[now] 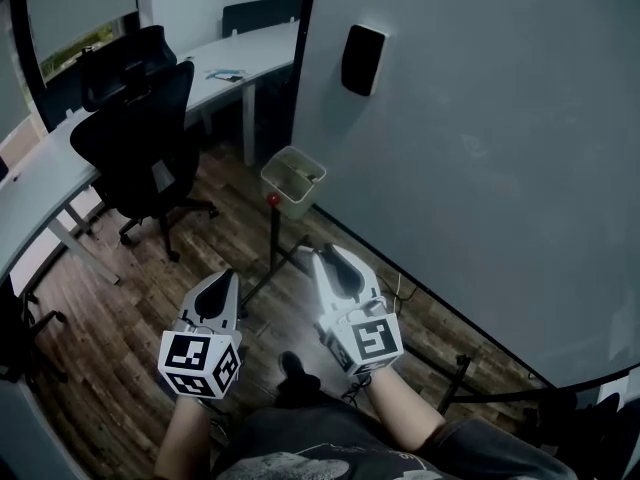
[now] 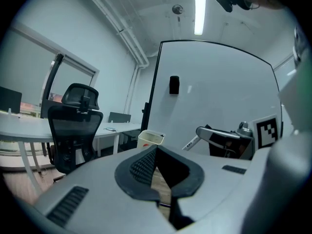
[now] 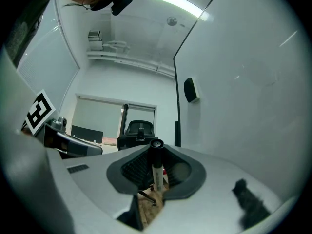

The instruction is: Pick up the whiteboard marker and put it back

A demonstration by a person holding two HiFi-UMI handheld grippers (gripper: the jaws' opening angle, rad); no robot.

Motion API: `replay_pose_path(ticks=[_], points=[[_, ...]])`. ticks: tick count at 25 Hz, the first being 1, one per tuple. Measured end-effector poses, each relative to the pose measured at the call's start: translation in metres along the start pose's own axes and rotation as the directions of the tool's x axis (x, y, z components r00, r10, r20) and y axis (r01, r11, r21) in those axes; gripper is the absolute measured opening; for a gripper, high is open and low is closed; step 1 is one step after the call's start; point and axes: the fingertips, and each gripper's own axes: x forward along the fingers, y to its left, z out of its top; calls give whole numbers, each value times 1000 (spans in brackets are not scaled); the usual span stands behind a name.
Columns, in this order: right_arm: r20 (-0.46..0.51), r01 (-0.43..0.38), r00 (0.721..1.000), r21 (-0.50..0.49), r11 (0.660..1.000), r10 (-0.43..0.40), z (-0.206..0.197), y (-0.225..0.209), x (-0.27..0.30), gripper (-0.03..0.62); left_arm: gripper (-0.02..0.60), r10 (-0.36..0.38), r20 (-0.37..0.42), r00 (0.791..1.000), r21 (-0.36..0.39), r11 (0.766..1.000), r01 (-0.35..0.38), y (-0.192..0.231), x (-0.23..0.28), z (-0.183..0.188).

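The right gripper (image 3: 157, 149) is seen clenched on a slim whiteboard marker (image 3: 157, 173) with a white barrel and a black cap. The marker is grasped upright between the ribbed black pads, cap uppermost. It is carried in the air close to the large white whiteboard (image 1: 480, 148) and is not touching it.

The left gripper (image 2: 155, 152) is kept closed with nothing in it, its jaw tips pressed together. It is held beside the right gripper, on the side away from the whiteboard.

A black rectangular eraser (image 1: 362, 58) is fixed to the whiteboard's face, near its dark left edge.

At the foot of that same edge, a pale cream rectangular plastic bin (image 1: 283, 196) is set open-topped. Something small and dark can be seen inside it against the wall nearest the whiteboard, but what it is cannot be made out. A small red item is seen just below the bin, too small to be identified.

Farther from the whiteboard than the bin, a black mesh-backed office chair (image 1: 140, 138) is placed on the dark wooden plank floor (image 1: 110, 348). A long white desk (image 1: 40, 193) is seen behind the chair, farther still from the whiteboard.
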Motion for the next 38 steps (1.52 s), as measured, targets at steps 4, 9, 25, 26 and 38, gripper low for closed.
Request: replay_pose_path(ticks=[4,9,25,26,38], points=[[-5,6,1000,-6,1000,-6,11,-25,45,80,14,20,2,1000,3,1000,-20,17,36,14],[16,-34,999,-24,999,34,18,-44,96,80,14,58,12,998,-1,998,-58,38,68,30],[-109,-103,989,-3,995,102,-55,-50,169,80,14,123,-49,991,-17,992,-124,75,108,20],[-115,-104,988,-3,995,103,-57,-49,169,81,14,121,-52,991,-16,992,-122,75,108,20],[-188,-81,978,40,996,87,-87,-49,152,81,14,93,-81,992,-15,995,-95,65,94,4]])
